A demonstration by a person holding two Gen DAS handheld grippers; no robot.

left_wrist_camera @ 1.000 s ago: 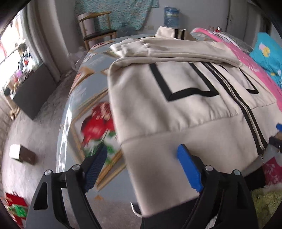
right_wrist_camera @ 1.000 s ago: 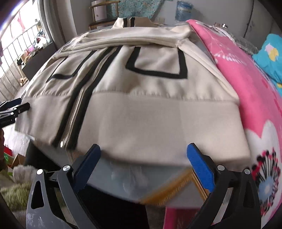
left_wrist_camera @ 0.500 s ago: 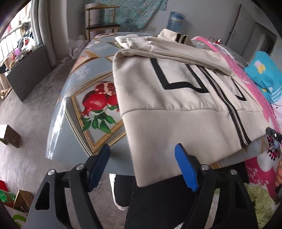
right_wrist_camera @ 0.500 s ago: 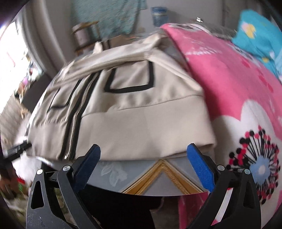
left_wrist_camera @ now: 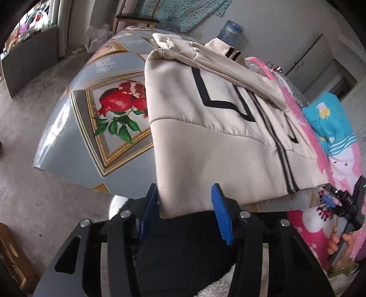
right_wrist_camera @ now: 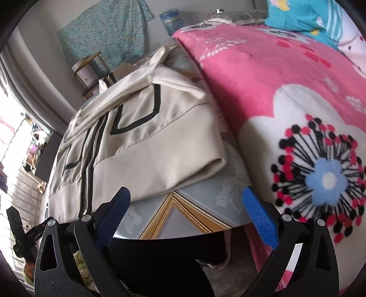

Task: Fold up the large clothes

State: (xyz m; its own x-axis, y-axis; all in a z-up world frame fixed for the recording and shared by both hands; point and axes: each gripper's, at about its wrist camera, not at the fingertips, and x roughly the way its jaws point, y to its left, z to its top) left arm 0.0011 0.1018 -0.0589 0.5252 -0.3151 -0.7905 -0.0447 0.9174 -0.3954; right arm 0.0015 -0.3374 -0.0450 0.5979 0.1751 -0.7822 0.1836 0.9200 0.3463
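The left gripper stands at the near left corner of the cream jacket, its jaws closing with the hanging hem corner between the blue pads; the left pad looks to brush the cloth, the right one is still clear of it. Below it are the person's dark trousers. The right gripper hangs wide open with nothing in it, over the table's front edge just beside the jacket's near right corner, not touching it. A pink flowered blanket lies hard against that side of the jacket, and a blue pillow rests farther back on it.

The jacket lies flat and front-up on the pomegranate-print table, its hem overhanging the near edge. Its zip runs away from the grippers toward the collar, so the long axis points at the far wall, with both sleeves folded across the chest. A chair and a water bottle stand beyond.
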